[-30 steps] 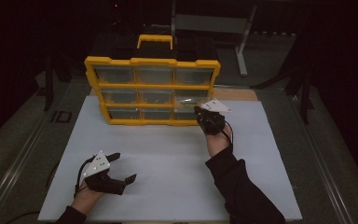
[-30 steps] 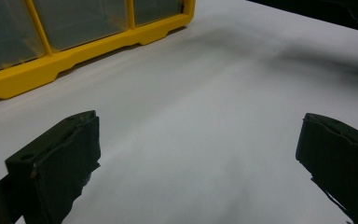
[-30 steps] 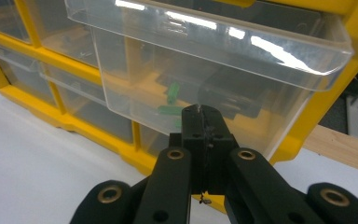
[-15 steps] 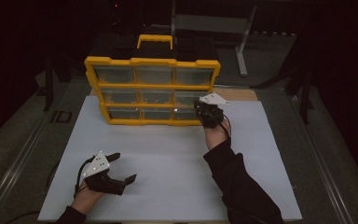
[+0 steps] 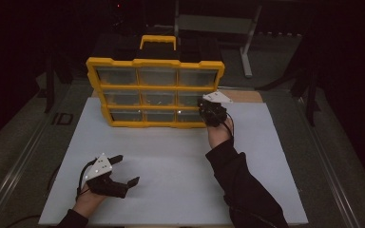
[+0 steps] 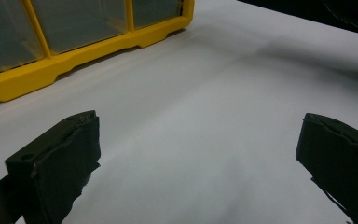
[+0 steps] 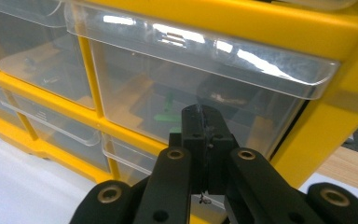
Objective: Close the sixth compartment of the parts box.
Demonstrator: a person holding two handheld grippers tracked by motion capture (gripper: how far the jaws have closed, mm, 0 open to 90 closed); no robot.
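a white sheet covers the table, a wooden strip shows at its far edge, and a grey metal stand rises behind in the dark.

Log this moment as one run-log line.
right gripper: shut, at middle-right drawer | left gripper: open, idle on mat

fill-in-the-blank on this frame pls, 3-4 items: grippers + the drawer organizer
1. The right gripper has its jaws ____ in front of a clear drawer of the yellow organizer.
2. The left gripper rests on the white mat with its jaws ____.
3. The organizer's front shows ____ rows of clear drawers.
4. The drawer at the right gripper sits in the ____ column of the organizer.

Missing words: shut; open; three; right
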